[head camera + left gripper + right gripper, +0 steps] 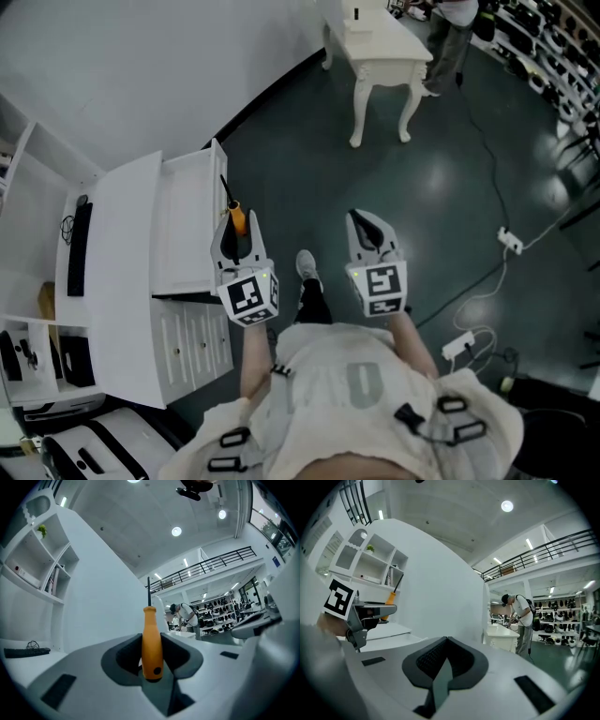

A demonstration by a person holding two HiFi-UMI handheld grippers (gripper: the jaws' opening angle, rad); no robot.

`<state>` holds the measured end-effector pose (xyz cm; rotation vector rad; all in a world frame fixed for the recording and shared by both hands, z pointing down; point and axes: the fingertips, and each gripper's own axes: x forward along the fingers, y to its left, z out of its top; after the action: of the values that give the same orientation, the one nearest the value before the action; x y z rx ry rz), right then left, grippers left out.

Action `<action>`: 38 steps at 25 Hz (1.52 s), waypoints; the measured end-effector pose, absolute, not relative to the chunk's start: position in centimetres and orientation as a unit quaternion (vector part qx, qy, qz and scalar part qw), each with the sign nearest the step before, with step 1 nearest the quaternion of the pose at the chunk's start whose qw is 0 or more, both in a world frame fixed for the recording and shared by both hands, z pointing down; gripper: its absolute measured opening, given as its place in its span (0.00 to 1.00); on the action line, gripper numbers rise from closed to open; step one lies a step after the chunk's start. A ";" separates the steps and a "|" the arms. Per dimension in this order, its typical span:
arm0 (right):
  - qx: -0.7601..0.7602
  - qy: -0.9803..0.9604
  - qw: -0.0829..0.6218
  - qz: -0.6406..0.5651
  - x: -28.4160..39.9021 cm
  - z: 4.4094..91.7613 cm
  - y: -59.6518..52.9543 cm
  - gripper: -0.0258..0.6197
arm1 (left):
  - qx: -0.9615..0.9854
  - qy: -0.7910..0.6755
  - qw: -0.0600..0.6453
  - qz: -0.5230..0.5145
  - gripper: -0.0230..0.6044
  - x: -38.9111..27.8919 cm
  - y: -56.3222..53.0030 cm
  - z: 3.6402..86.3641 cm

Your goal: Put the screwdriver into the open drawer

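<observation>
Dark green floor (pixel 441 187) runs under me, with a white desk (pixel 122 244) at my left and its open drawer (pixel 187 225) pulled out toward me. My left gripper (pixel 234 230) sits just at the drawer's right rim, fingers pinching the screwdriver (pixel 152 644) by its orange handle. The dark shaft points ahead, away from me, and in the head view its tip lies along that rim; the tool is not in the drawer. My right gripper (pixel 446 656) hangs apart from it over bare floor, fingers pressed together with nothing between them. Farther off to the right stands a small white table (pixel 380 52) with a person (pixel 519 616) bent beside it.
</observation>
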<state>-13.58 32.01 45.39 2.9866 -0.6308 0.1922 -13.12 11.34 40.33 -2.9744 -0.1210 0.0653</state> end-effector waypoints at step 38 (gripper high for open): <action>0.886 -0.452 0.081 0.062 19.8 40.1 3.1 0.05 | -0.985 0.168 0.046 0.022 0.23 14.2 -12.7 37.8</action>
<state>19.77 3.06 40.05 2.6485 -1.3506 0.1855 14.20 -12.73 37.78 -3.0055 0.5113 0.0669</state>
